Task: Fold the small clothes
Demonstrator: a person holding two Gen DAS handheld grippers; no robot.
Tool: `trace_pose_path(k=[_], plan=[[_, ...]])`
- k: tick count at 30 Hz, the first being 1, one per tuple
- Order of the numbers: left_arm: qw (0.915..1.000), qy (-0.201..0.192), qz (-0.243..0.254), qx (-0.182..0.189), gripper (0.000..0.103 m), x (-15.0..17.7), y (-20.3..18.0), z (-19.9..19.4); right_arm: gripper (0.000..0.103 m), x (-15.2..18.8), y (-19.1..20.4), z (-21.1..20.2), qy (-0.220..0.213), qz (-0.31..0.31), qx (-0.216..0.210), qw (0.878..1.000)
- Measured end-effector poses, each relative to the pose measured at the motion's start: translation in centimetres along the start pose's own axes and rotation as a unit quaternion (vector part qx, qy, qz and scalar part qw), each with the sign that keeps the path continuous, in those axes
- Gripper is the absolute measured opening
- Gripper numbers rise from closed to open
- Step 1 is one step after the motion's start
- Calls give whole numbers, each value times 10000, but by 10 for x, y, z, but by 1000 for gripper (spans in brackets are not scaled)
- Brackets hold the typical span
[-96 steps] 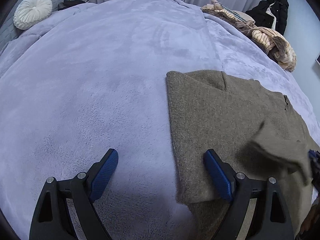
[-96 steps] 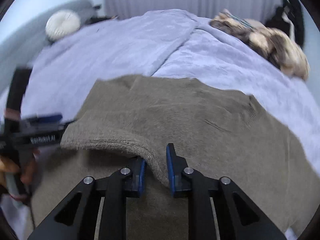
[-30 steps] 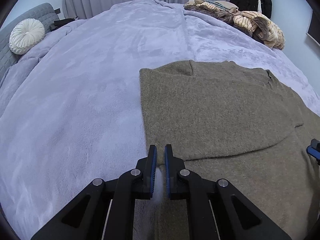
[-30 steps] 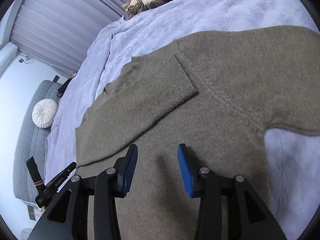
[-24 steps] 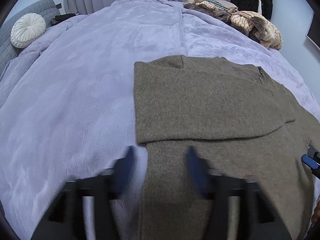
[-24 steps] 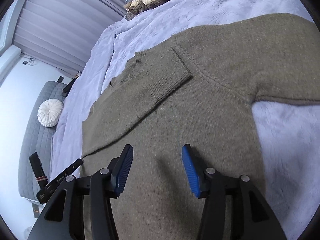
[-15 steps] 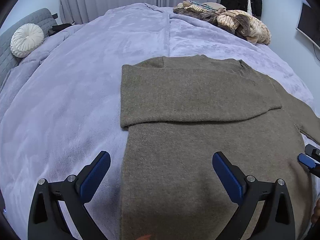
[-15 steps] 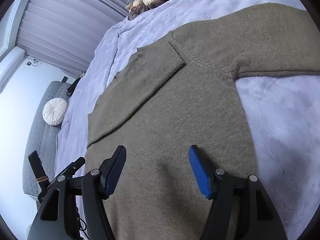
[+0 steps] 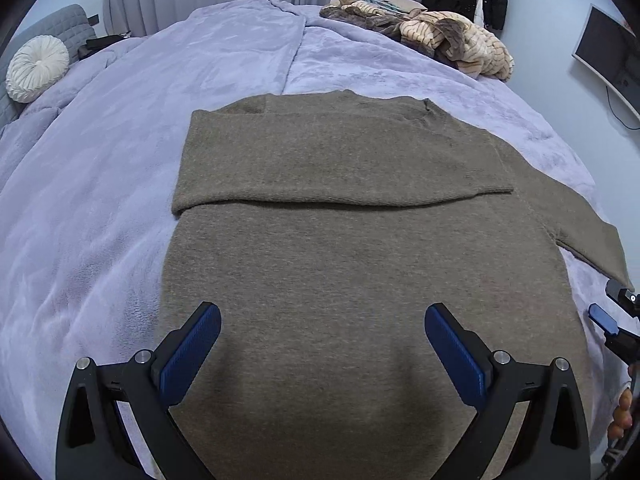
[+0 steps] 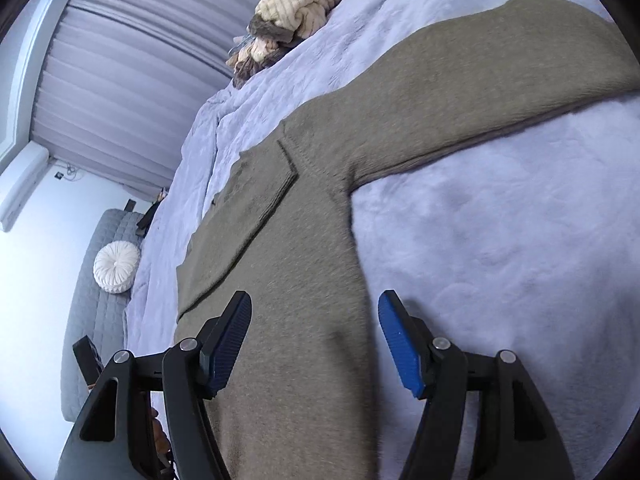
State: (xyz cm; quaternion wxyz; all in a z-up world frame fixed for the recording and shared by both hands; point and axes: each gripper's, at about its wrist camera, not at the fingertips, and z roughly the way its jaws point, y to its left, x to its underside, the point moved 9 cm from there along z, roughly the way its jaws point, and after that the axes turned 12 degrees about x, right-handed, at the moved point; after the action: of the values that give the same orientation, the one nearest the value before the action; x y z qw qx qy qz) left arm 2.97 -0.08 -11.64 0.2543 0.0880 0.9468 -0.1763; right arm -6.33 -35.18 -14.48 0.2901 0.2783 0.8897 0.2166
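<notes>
The olive sweater point(image 9: 360, 264) lies flat on the bed point(image 9: 100, 184), one sleeve folded across its chest. The left gripper point(image 9: 322, 344) hangs over its lower body, jaws spread wide — nothing between them. The right gripper point(image 10: 314, 338), jaws likewise parted and empty, straddles the sweater's side edge.

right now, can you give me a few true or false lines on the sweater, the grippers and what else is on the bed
1. One sleeve is folded across the chest of the olive sweater. True.
2. The other sleeve is folded in too. False: it lies stretched out on the lilac blanket.
3. The left gripper is shut on the sweater's hem. False: its jaws stand wide open above the fabric, with nothing pinched.
4. The right gripper is open, over the sweater's side edge. True.
5. A heap of striped beige clothes lies at the far side of the bed. True.
6. The round white cushion sits on the sweater. False: it rests far off, by the grey headboard.
</notes>
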Motion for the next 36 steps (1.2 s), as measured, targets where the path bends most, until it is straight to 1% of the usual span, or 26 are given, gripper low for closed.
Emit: trace_pose_path(k=[5, 8, 11, 15, 16, 18, 20, 21, 23, 25, 26, 30, 31, 32, 33, 34, 36], plan=[[9994, -26, 128, 313, 102, -2, -36, 6, 70, -25, -45, -26, -394, 542, 68, 9977], [9983, 81, 142, 566, 102, 2, -57, 12, 70, -39, -74, -41, -629, 910, 73, 9938], [9980, 124, 225, 581, 102, 3, -71, 18, 70, -55, -97, -56, -919, 1184, 59, 9887], [9966, 272, 282, 731, 102, 4, -89, 26, 70, -80, -127, -72, -1298, 1646, 132, 9777], [9965, 307, 315, 714, 102, 4, -92, 29, 70, -85, -135, -75, -1372, 1775, 154, 9744], [9957, 382, 427, 722, 102, 4, -100, 33, 70, -94, -151, -79, -1478, 2038, 175, 9676], [9957, 445, 495, 641, 102, 5, -105, 38, 70, -102, -164, -77, -1516, 2290, 163, 9614], [9950, 503, 510, 691, 102, 5, -107, 41, 70, -106, -170, -75, -1517, 2422, 140, 9582], [9943, 605, 479, 731, 102, 7, -111, 46, 70, -113, -177, -70, -1549, 2647, 55, 9518], [9938, 643, 490, 770, 102, 7, -115, 49, 70, -122, -183, -68, -1679, 2838, -110, 9440], [9940, 608, 502, 757, 102, 5, -117, 49, 70, -126, -185, -68, -1730, 2932, -215, 9400], [9947, 366, 693, 667, 102, -8, -121, 43, 70, -140, -193, -65, -1838, 3445, -814, 9170], [9948, 277, 757, 626, 102, -12, -121, 40, 67, -142, -194, -64, -1839, 3529, -952, 9125], [9949, 229, 787, 593, 102, -16, -120, 39, 48, -146, -191, -62, -1801, 3581, -1153, 9089], [9950, 183, 802, 564, 102, -20, -119, 38, 32, -149, -185, -58, -1730, 3587, -1356, 9072], [9951, 134, 797, 564, 102, -25, -117, 35, 8, -152, -180, -55, -1661, 3575, -1517, 9064], [9952, 44, 783, 578, 102, -32, -112, 32, 8, -157, -166, -54, -1638, 3459, -1737, 9074]])
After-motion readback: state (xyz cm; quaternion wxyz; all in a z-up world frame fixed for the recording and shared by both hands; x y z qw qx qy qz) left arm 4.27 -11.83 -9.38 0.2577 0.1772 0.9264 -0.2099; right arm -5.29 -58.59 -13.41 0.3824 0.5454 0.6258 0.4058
